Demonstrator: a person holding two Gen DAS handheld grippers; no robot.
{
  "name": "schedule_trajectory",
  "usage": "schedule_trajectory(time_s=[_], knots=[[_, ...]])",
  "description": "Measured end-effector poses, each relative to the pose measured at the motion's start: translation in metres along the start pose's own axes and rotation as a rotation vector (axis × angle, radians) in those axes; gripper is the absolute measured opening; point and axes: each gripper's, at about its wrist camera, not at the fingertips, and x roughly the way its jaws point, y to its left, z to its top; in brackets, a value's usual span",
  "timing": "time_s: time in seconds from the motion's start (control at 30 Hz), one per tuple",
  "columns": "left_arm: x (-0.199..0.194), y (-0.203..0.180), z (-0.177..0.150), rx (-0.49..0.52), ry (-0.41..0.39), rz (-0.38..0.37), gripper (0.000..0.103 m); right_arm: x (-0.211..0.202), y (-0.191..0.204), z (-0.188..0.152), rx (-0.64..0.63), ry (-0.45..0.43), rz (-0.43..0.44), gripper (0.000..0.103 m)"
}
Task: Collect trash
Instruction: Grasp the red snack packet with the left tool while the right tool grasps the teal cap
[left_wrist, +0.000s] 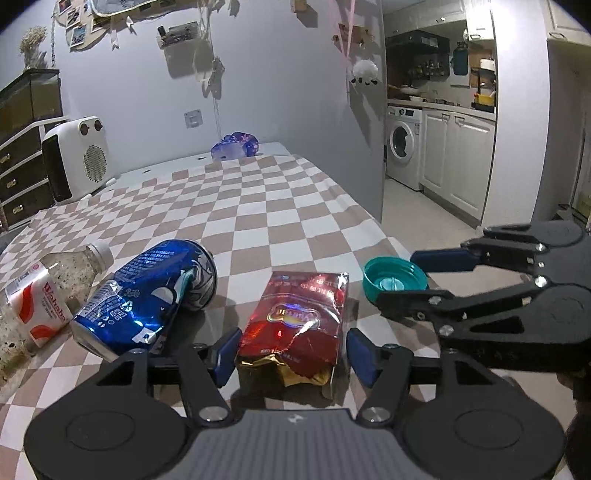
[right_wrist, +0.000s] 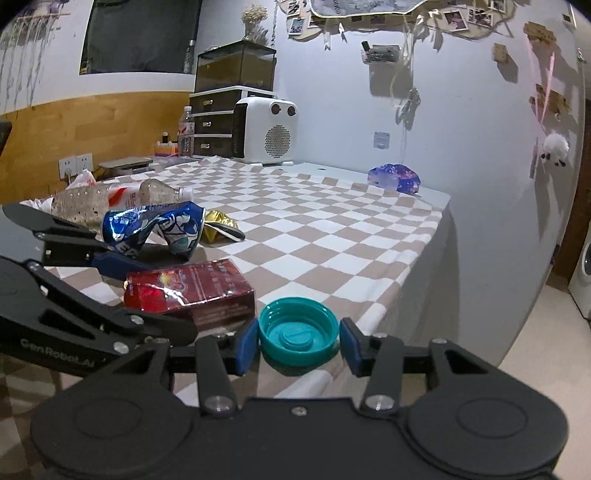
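A crumpled red packet (left_wrist: 295, 325) lies on the checkered tablecloth (left_wrist: 258, 206) between the fingers of my open left gripper (left_wrist: 291, 354); it also shows in the right wrist view (right_wrist: 192, 291). A teal lid (right_wrist: 298, 332) lies open side up near the table's edge, between the pads of my open right gripper (right_wrist: 298, 343); neither pad clearly presses it. The lid also shows in the left wrist view (left_wrist: 393, 278), with the right gripper (left_wrist: 417, 277) around it. A crushed blue can (left_wrist: 147, 295) and a plastic bottle (left_wrist: 48, 288) lie left of the packet.
A gold wrapper (right_wrist: 221, 227) lies behind the can. A purple wrapper (left_wrist: 236, 146) sits at the table's far end. A white heater (left_wrist: 75, 157) stands at the back left. The table edge drops to the floor on the right, near the lid.
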Motion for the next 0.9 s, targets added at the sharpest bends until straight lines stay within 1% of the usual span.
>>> schedule_trajectory(time_s=[0.03,0.17,0.33,0.43,0.57,0.67,0.9], knots=[[0.0,0.001,0.0,-0.006,0.0,-0.003,0.058,-0.001,0.0,0.0,0.003,0.0,0.001,0.049],[0.001,0.002,0.0,-0.044,0.006,-0.011,0.055,-0.004,0.003,-0.001,0.004,0.006,0.004,0.049],[-0.005,-0.003,-0.002,-0.057,0.018,-0.008,0.053,-0.012,0.01,-0.003,-0.013,0.02,-0.003,0.048],[-0.009,-0.006,-0.004,-0.07,0.023,0.007,0.052,-0.02,0.012,-0.004,-0.013,0.03,-0.01,0.048],[-0.019,-0.007,-0.008,-0.101,0.023,0.031,0.051,-0.033,0.014,-0.005,-0.002,0.04,-0.046,0.048],[-0.03,-0.01,-0.012,-0.101,0.002,0.068,0.05,-0.041,0.012,-0.007,0.023,0.045,-0.065,0.048],[-0.061,-0.012,-0.024,-0.165,-0.032,0.1,0.05,-0.069,0.011,-0.012,0.078,0.038,-0.081,0.048]])
